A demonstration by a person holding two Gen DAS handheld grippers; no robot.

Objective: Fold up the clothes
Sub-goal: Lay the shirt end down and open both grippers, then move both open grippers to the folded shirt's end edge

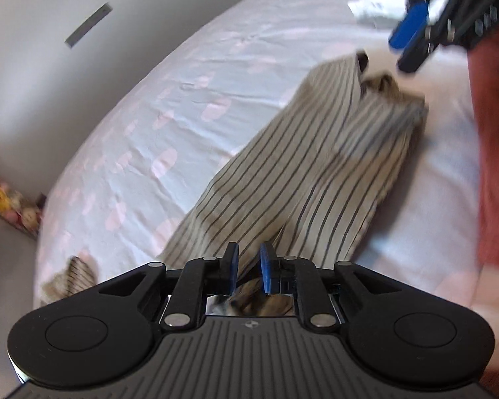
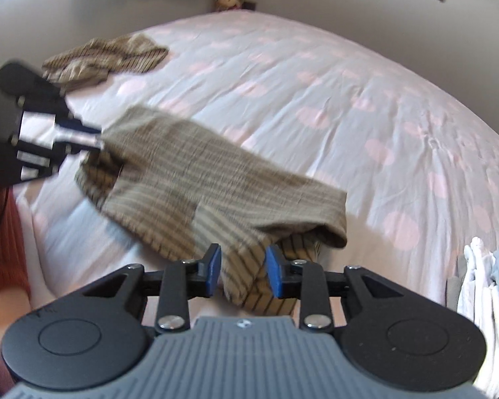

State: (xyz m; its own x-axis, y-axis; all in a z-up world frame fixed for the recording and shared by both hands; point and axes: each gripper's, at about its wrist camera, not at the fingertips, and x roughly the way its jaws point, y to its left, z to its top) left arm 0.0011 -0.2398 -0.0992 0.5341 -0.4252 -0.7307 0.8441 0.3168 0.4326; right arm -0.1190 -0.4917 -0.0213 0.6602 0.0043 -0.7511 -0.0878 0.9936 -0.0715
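I have both grippers over the bed (image 2: 316, 76), whose pale sheet carries pink blotches, and the striped trousers (image 1: 282, 173) lie across the middle of it. In the left wrist view the beige, dark-striped cloth runs from my fingers at 6 o'clock up toward 1 o'clock, where its far end bunches into folds. My left gripper (image 1: 249, 271) has its blue pads (image 1: 232, 266) standing a little apart with striped cloth just ahead of them; I cannot tell whether anything is pinched between them. The right gripper (image 1: 412, 38) shows at 1 o'clock in that view, blurred, raised above the bunched end, its blue fingers parted and clear of the fabric. From the right wrist view, those same jaws stand wide open, with a striped fold lying in the gap but neither pad touching it. The left gripper appears there at 9 o'clock, its tips right at the edge of the trousers, too smeared to read. A second striped garment (image 2: 106, 56) lies crumpled at 11 o'clock, well apart from the trousers. A stack of folded white and grey laundry (image 2: 489, 286) sits at 3 to 4 o'clock on the bed's edge. A red sleeve (image 1: 495, 153) fills the right edge of the left view.
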